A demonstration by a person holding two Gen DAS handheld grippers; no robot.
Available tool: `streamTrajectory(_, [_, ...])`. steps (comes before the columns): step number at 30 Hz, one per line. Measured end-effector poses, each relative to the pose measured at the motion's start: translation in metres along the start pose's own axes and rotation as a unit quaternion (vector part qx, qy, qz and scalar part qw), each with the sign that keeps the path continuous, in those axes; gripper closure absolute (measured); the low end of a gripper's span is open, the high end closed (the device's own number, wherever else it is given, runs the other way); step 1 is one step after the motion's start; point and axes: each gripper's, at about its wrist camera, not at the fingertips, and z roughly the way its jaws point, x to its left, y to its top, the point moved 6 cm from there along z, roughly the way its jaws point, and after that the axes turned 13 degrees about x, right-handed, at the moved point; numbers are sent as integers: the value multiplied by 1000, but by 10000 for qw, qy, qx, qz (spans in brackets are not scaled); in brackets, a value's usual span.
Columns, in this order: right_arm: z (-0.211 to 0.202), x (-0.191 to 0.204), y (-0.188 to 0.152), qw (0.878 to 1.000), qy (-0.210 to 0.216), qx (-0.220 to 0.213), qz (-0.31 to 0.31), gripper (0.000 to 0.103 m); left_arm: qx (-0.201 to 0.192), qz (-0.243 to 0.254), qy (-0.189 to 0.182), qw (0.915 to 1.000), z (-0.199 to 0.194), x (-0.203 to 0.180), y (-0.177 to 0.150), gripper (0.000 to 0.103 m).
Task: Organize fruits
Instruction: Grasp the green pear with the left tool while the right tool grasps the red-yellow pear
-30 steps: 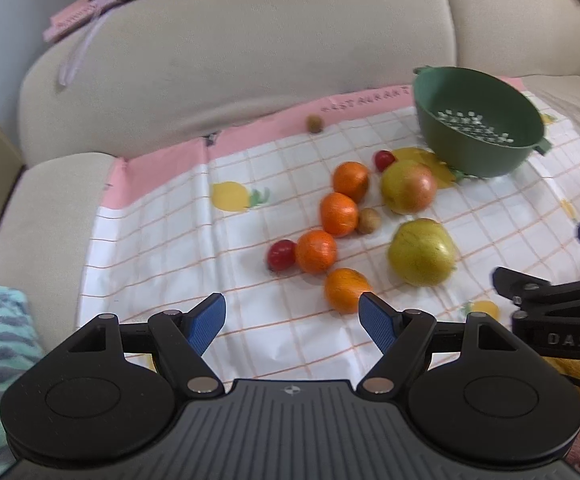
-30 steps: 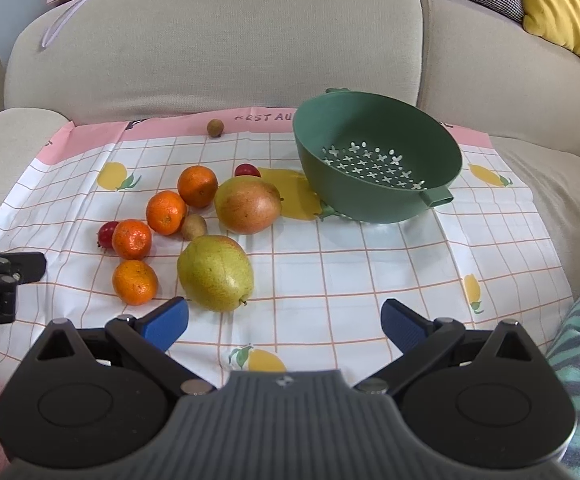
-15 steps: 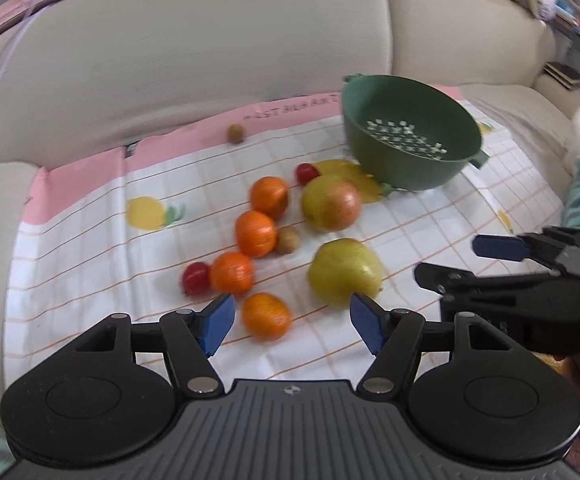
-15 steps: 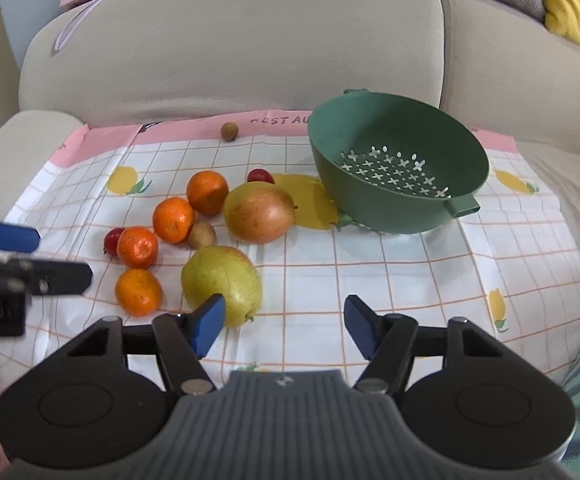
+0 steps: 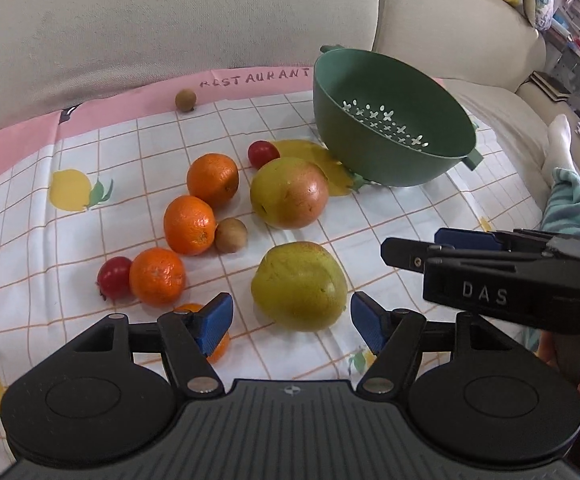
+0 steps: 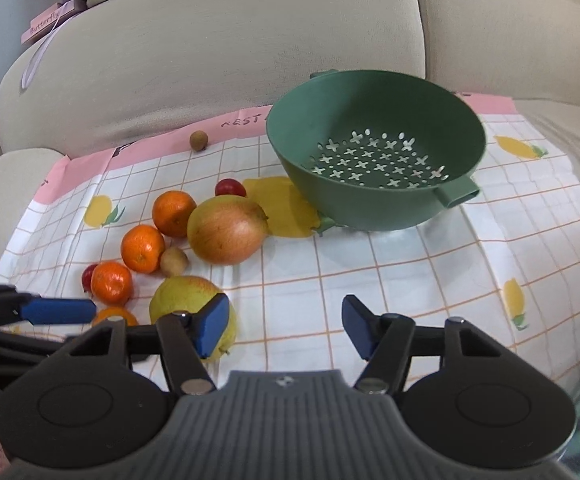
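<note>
Fruit lies on a checked cloth [image 5: 70, 152] on a sofa. My left gripper [image 5: 292, 326] is open, its fingers either side of the near green-yellow pear [image 5: 298, 286], just short of it. A second, redder pear [image 5: 288, 192], several tangerines [image 5: 190, 224], two small red fruits [image 5: 114, 278] and small brown fruits [image 5: 231, 235] lie to the left. The empty green colander [image 5: 390, 128] stands tilted at the back right. My right gripper [image 6: 282, 326] is open and empty over bare cloth, the near pear [image 6: 188, 304] beside its left finger; the colander [image 6: 374, 152] is ahead.
The beige sofa back [image 5: 170, 20] rises behind the cloth. A lone brown fruit [image 5: 185, 100] lies at the cloth's pink border. The right gripper's body [image 5: 510, 276] reaches in from the right in the left wrist view. A person's leg [image 5: 570, 200] is at the right.
My left gripper has moved forward and right, bringing the near pear between its fingers. My right gripper has moved forward towards the colander, and its fingers have closed in from a wider opening.
</note>
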Motion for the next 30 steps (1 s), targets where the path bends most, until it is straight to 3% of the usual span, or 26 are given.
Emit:
streamTrajectory(14, [28, -6, 25, 9992, 377, 77, 107, 47, 428, -192, -259, 9986, 42, 3, 17, 21])
streamTrajectory(22, [35, -5, 30, 9991, 415, 53, 20, 42, 550, -391, -749, 9949, 58, 6, 21, 27])
streamTrajectory(25, [38, -2, 34, 9986, 528, 24, -31, 42, 531, -366, -740, 9952, 55, 6, 20, 28])
streamTrajectory(30, [40, 8, 41, 9970, 772, -32, -90, 41, 508, -339, -422, 9972, 43, 15, 13, 29])
